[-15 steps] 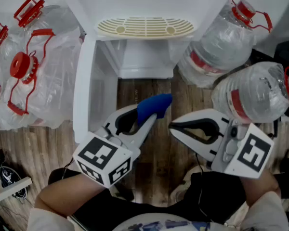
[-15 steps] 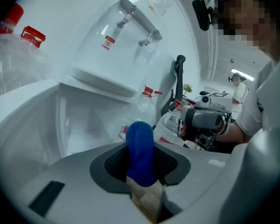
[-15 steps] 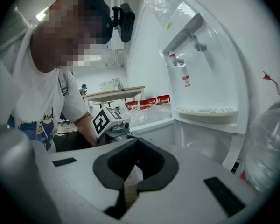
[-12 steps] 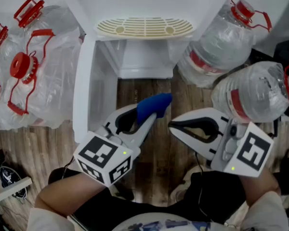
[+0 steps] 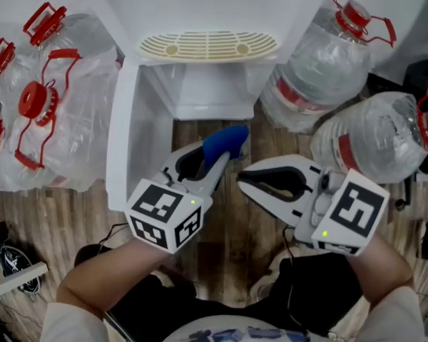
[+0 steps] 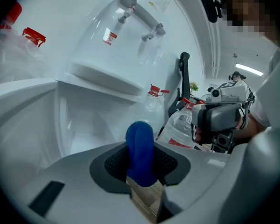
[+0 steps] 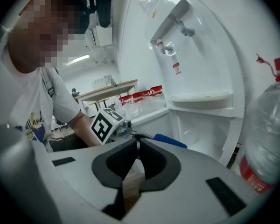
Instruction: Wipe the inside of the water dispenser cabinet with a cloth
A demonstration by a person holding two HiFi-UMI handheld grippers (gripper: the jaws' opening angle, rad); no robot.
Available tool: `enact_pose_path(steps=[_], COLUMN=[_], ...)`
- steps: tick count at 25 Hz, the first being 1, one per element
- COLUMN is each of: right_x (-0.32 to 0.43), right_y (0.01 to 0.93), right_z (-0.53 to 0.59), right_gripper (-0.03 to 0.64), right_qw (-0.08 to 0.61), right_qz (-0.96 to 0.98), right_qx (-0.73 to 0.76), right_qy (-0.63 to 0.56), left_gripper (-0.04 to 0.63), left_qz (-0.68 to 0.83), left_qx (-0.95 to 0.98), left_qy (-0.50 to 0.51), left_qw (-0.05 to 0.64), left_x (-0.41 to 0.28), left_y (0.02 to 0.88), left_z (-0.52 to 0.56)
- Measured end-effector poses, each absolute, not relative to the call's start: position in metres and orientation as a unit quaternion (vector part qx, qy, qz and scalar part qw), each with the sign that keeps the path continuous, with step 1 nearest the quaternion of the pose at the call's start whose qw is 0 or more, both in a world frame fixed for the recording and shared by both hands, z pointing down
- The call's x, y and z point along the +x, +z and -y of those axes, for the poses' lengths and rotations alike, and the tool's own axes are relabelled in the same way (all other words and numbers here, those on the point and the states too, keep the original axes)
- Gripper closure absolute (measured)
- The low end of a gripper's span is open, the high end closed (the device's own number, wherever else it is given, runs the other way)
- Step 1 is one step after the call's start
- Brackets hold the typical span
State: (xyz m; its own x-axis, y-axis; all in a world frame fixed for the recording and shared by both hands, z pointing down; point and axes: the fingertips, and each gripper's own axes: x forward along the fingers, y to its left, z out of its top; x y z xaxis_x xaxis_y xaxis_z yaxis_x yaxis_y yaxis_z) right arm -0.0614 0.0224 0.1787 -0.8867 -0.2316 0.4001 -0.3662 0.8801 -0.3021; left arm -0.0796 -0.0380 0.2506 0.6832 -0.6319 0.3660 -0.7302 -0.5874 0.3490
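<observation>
A white water dispenser stands ahead with its lower cabinet open and its door swung out to the left. A blue cloth is pinched in my left gripper, which points at the cabinet mouth from just outside it. In the left gripper view the cloth stands up between the shut jaws. My right gripper hovers beside it over the wooden floor, shut with nothing held; its dark pads meet at the tips.
Large water bottles with red caps lie to the right and lower right of the cabinet. More bottles in plastic wrap lie left of the door. The drip tray juts out above the cabinet opening.
Both grippers have moved a little forward and left, toward the cabinet. The cloth stays in the left gripper.
</observation>
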Motion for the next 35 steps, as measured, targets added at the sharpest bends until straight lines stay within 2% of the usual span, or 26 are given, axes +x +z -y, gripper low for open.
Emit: enact_pose_path(steps=[1,3,6,9,10,11,12,15,22,26,35], right_x=[-0.06,-0.055,-0.054,-0.06,-0.06,-0.06,-0.059,-0.05,-0.015,0.007,0.018], right_y=[0.183,0.192,0.196,0.197,0.201,0.208,0.215,0.232,0.247,0.257,0.269], right_z=[-0.021,-0.016,0.003,0.026,0.031,0.034,0.033,0.024,0.015,0.014,0.005], right_gripper=[0.582,0.578,0.51,0.509,0.523,0.565,0.542,0.541,0.545,0.546,0.555], right_qw=[0.185,0.207,0.212,0.18,0.174,0.171,0.168,0.158,0.163,0.177,0.196], right_qz=[0.953,0.953,0.959,0.969,0.97,0.97,0.971,0.972,0.965,0.959,0.953], right_qx=[0.15,0.132,0.123,0.141,0.15,0.157,0.158,0.153,0.179,0.19,0.195], right_qy=[0.189,0.176,0.14,0.098,0.082,0.072,0.069,0.085,0.099,0.108,0.122], left_gripper=[0.486,0.486,0.485,0.485,0.486,0.486,0.486,0.485,0.486,0.486,0.486], left_qz=[0.391,0.404,0.427,0.458,0.47,0.481,0.493,0.515,0.516,0.513,0.489], left_qx=[0.884,0.882,0.873,0.858,0.852,0.846,0.841,0.826,0.824,0.824,0.837], left_qy=[0.103,0.105,0.103,0.096,0.092,0.088,0.084,0.085,0.137,0.144,0.149], left_qw=[0.235,0.22,0.21,0.21,0.211,0.21,0.209,0.214,0.187,0.195,0.195], left_x=[-0.078,-0.073,-0.065,-0.059,-0.058,-0.057,-0.058,-0.064,-0.053,-0.049,-0.026], left_y=[0.252,0.255,0.264,0.285,0.294,0.303,0.312,0.343,0.414,0.447,0.463], left_z=[0.044,0.057,0.08,0.111,0.124,0.137,0.15,0.187,0.263,0.297,0.335])
